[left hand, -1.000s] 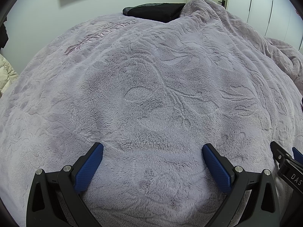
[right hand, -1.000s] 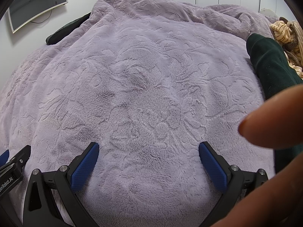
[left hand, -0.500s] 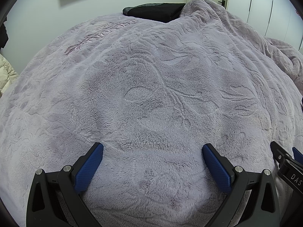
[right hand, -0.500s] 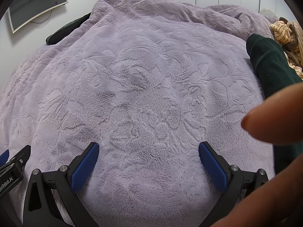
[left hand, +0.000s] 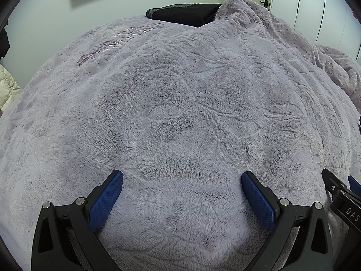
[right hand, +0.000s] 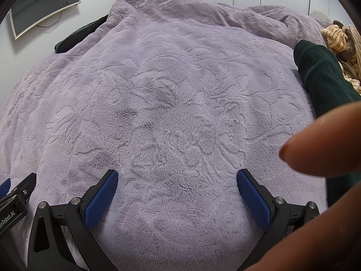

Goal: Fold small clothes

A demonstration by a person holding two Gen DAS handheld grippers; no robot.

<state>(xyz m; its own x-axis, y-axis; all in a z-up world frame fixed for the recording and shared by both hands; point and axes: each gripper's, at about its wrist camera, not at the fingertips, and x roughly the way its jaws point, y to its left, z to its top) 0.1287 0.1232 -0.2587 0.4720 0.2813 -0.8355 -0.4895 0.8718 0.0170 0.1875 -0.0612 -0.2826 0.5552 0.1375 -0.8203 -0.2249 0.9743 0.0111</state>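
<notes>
Two claws, L (left hand: 182,178) & R (right hand: 177,177), both spread wide w/ nothing held, hover side by side over a lilac fleece bed blanket (left hand: 180,103), prob. poised to start. Dark green garment (right hand: 320,76) lies at R edge, striped clothes (right hand: 340,38) beyond.

Open lilac blanket (left hand: 180,117) ahead of both grippers, bare between the spread jaws; blocked far back by a black pillow (left hand: 187,13), on the right by dark green cloth (right hand: 322,76) and a blurred finger (right hand: 320,144)
</notes>
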